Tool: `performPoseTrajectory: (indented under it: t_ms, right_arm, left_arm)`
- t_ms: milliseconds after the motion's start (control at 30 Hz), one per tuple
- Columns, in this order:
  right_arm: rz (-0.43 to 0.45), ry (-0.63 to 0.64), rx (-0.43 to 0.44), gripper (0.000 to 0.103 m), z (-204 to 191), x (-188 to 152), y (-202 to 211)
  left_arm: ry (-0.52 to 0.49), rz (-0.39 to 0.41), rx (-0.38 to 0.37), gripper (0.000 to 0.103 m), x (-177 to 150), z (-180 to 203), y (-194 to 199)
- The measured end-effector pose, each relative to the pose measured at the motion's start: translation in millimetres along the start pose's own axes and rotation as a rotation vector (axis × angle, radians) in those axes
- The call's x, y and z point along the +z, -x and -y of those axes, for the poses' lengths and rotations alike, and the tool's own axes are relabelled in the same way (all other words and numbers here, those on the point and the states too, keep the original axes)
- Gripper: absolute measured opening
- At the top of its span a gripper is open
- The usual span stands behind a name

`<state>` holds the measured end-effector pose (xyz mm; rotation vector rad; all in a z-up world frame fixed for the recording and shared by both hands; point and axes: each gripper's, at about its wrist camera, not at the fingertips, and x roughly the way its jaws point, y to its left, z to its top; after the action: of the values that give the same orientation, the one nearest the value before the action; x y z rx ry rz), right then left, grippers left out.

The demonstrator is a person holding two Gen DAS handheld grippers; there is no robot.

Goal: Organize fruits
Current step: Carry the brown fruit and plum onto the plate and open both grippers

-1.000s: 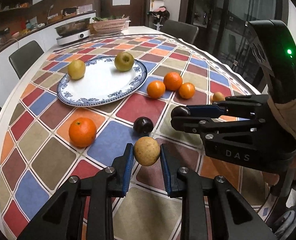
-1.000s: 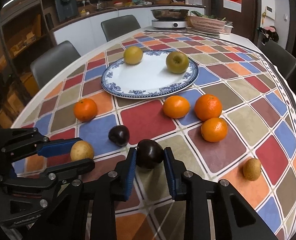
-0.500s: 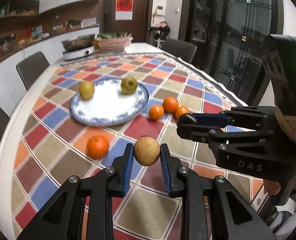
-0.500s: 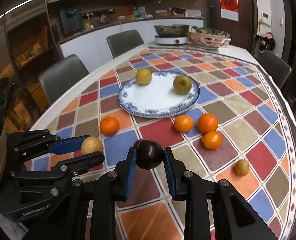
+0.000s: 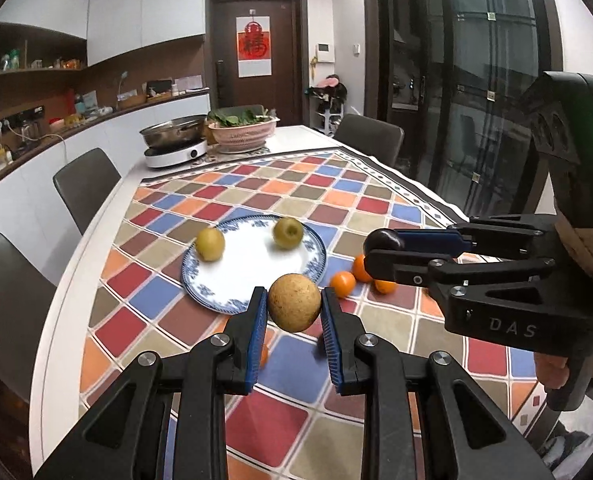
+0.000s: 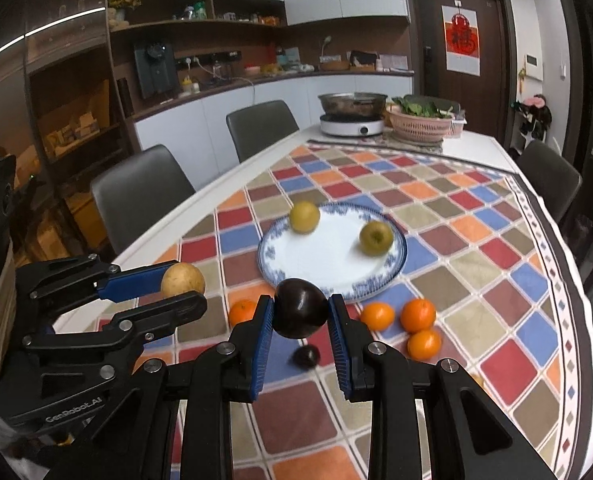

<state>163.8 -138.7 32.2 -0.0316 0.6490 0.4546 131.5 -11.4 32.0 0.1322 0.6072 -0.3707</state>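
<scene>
Above the chequered bench [image 5: 376, 200], left gripper [image 5: 294, 309] jaws clamp a round tan-brown fruit [image 5: 294, 302], right gripper [image 6: 300, 314] jaws clamp a dark purple plum [image 6: 300, 312].

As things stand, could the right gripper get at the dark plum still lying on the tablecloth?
Probably not yet: the right gripper is shut on another dark plum. The plum on the cloth lies unobstructed just below, so only the full gripper blocks it.

Orange [image 5: 262, 354] mostly hidden behind left fingers [image 5: 256, 332]; plate fruits [image 6: 304, 217] motion-blurred; shelf items [image 6: 200, 12] too small.
</scene>
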Motion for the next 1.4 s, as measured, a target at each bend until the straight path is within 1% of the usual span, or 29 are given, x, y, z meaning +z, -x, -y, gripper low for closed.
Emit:
performPoseTrajectory:
  t_ms: [267, 500, 900, 1167, 1400]
  right_arm:
    - [0.037, 0.003, 0.004, 0.029, -0.8, 28.5, -4.2]
    - [0.039, 0.019, 0.017, 0.029, 2.7, 50.8, -19.8]
    - [-0.028, -0.002, 0.013, 0.029, 18.3, 76.6, -81.3]
    - [-0.097, -0.022, 0.011, 0.029, 31.3, 82.2, -128.1]
    - [-0.168, -0.049, 0.009, 0.029, 45.4, 79.9, -168.1]
  left_arm:
    - [-0.005, 0.031, 0.022, 0.027, 24.6, -15.1, -1.9]
    - [-0.006, 0.032, 0.026, 0.027, 40.7, -29.7, -18.6]
    - [0.061, -0.067, -0.014, 0.027, 51.7, -69.1, -80.5]
    - [0.108, -0.156, -0.026, 0.027, 52.3, -94.2, -132.7]
    - [0.138, -0.241, -0.034, 0.027, 44.3, -108.5, -175.3]
